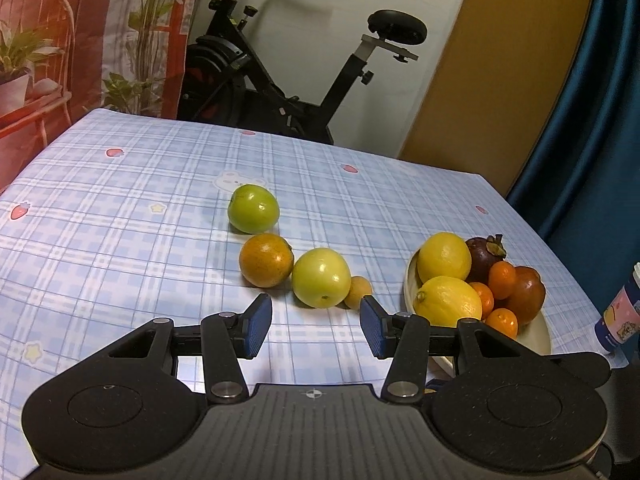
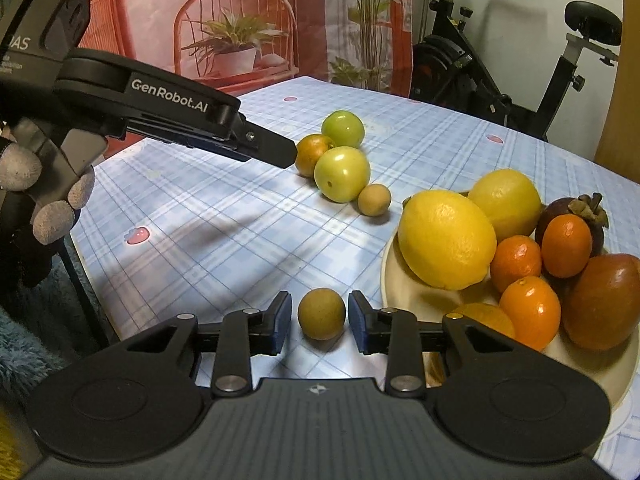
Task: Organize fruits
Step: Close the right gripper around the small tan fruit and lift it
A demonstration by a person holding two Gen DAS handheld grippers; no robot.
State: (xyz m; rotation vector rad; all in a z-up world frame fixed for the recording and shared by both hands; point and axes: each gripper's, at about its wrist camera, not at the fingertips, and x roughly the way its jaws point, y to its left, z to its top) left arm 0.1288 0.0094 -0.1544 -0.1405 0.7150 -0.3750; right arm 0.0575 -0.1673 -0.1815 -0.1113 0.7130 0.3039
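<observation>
While the right gripper point(image 2: 319, 322) sits low over the table, its blue-padded jaws stand a little wider than the small brown fruit point(image 2: 321, 319) between them, with a thin gap showing on each side, so nothing is gripped. That fruit is round, dull tan-brown and matte, resting on the cloth. Just to the right of this gripper is a cream plate point(image 2: 390, 276) piled with two lemons point(image 2: 446, 240), small oranges point(image 2: 530, 312), a dark mangosteen point(image 2: 576, 212) and a reddish-brown fruit point(image 2: 604, 300).

Ahead and slightly left of it lie two green fruits point(image 2: 342, 174), a mottled orange one point(image 2: 312, 154) and a second small brown fruit point(image 2: 374, 199), bunched close together. The left gripper point(image 1: 316, 322) hovers with its jaws spread wide and nothing between them; the yellow-green fruit point(image 1: 321, 277) lies just ahead of its fingertips.

A blue checked tablecloth point(image 1: 120, 240) with strawberry prints covers the table. Beyond the far edge stand a black exercise bike point(image 1: 280, 80) and a printed backdrop point(image 2: 240, 20) showing a chair and plants.
</observation>
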